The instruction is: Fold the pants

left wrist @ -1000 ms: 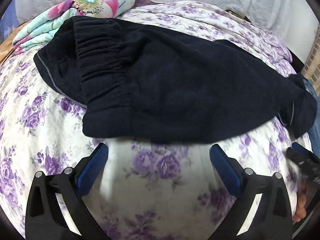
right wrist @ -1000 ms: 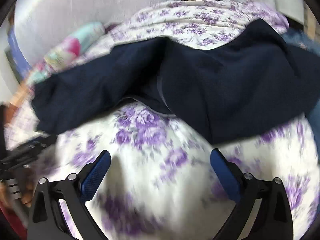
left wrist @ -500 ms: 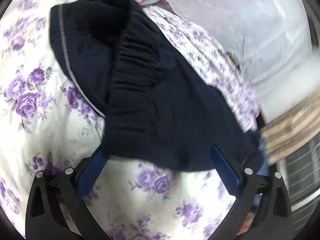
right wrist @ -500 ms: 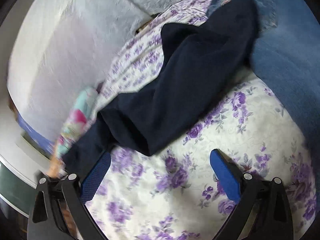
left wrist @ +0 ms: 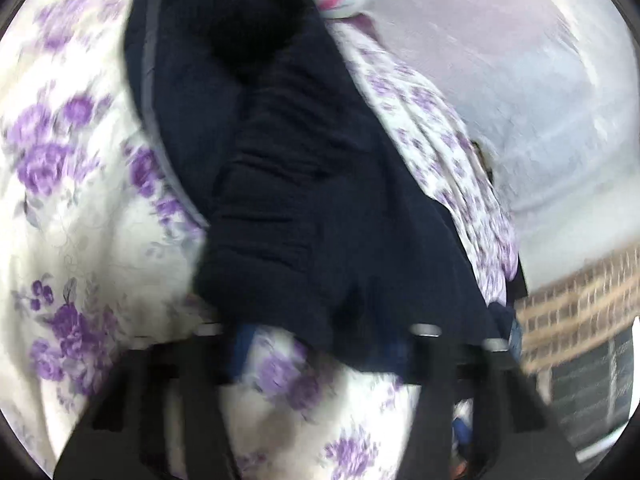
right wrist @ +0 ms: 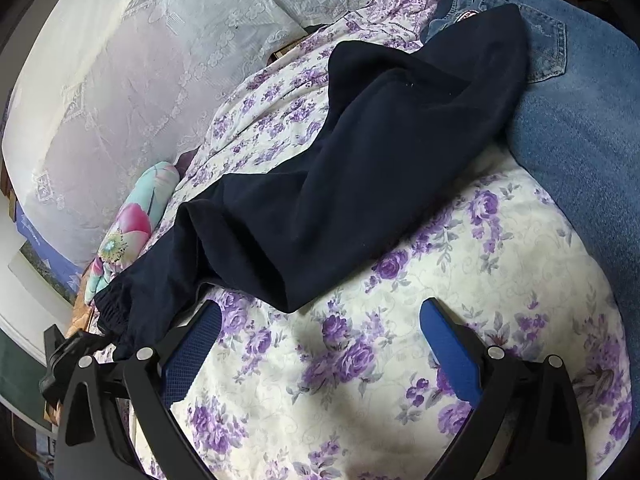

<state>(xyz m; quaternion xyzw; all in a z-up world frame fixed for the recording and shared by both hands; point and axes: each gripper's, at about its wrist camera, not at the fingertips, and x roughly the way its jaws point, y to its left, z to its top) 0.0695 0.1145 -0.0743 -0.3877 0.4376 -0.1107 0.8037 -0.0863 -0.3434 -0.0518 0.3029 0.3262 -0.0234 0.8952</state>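
1. the navy pants [right wrist: 360,168] lie across the floral bedsheet [right wrist: 400,360], one end overlapping blue jeans [right wrist: 580,128].
2. jeans patch [right wrist: 467,14]: writing unreadable.
3. right gripper [right wrist: 320,340]: fingers apart, over bare sheet.
4. left gripper [left wrist: 320,344]: blurred at the waistband edge, cannot tell.

Pants [right wrist: 360,184] on bedsheet [right wrist: 360,392], far end over jeans [right wrist: 580,140], pillow [right wrist: 132,216] behind.

jeans [right wrist: 580,112] label patch, wording unreadable

Dark navy pants [right wrist: 360,168] – plain. The bedsheet [right wrist: 360,380] is cream with purple roses; the jeans [right wrist: 580,128] are faded blue.
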